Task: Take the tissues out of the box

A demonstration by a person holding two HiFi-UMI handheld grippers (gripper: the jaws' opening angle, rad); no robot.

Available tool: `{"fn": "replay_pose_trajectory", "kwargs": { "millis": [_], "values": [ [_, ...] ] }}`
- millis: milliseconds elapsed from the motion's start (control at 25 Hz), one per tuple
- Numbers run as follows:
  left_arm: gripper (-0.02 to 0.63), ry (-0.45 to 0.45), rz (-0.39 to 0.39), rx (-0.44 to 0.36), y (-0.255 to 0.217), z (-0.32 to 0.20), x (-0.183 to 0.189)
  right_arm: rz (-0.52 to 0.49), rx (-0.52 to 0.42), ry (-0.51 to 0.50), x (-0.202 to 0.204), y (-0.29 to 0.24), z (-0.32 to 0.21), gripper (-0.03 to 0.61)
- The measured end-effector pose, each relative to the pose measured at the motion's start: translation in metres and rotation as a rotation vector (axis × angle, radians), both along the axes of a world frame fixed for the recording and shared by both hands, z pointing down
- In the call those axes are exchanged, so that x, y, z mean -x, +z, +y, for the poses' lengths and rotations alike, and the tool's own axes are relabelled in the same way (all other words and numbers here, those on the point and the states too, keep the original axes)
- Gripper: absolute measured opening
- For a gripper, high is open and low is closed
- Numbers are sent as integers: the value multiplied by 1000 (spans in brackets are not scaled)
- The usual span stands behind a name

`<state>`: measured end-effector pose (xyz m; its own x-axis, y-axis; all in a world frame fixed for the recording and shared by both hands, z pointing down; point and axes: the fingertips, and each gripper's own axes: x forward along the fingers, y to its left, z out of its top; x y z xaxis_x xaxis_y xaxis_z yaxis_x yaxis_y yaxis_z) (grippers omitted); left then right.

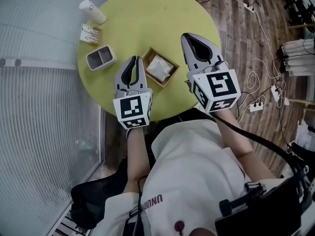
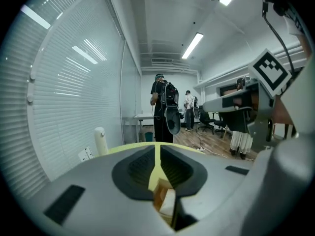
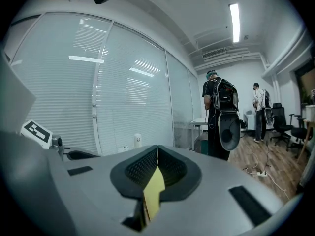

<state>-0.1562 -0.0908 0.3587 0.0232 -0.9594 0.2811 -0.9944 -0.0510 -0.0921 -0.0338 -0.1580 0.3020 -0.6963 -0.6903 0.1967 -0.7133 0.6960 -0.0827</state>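
Well, at the 10 o'clock edge of the round yellow table (image 1: 147, 18) a white bottle (image 1: 92, 11) stands upright, with a small packet (image 1: 90, 33) just beside it at its 6 o'clock. A grey two-compartment tray (image 1: 102, 57) sits at the table's 9 o'clock.

My left tool (image 1: 134, 59) hangs at the 9 o'clock side of the tissue box (image 1: 172, 76), just beside it; I cannot tell whether it touches. In the left gripper view its jaws are closed tip to tip with nothing between them, and through the slot behind the tips I see the box's wooden rim.

The open-topped box lies a little toward 5 o'clock from the table's middle, and the white tissues (image 1: 158, 67) are inside it.

My right tool (image 1: 187, 35) hovers at the box's 2 o'clock, apart from it. Its jaws are closed and empty; only yellow tabletop shows through the slot in the right gripper view.

Off the table at 3 o'clock, cables (image 1: 256, 68) and a power strip (image 1: 256, 106) lie on the wooden floor (image 1: 236, 33).
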Motion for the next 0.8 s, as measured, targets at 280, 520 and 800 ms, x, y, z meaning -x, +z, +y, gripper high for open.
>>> {"fn": "replay_pose_trajectory", "kwargs": {
  "millis": [280,520,800],
  "values": [
    [94,51,26,94,39,-2,-2,23,2,9,5,4,-5,20],
    [137,111,37,171,60,-8,-12,34,16,38,-3,7,-12,20],
    [184,184,47,234,81,-11,-13,44,34,64,1,12,-13,20]
  ]
}}
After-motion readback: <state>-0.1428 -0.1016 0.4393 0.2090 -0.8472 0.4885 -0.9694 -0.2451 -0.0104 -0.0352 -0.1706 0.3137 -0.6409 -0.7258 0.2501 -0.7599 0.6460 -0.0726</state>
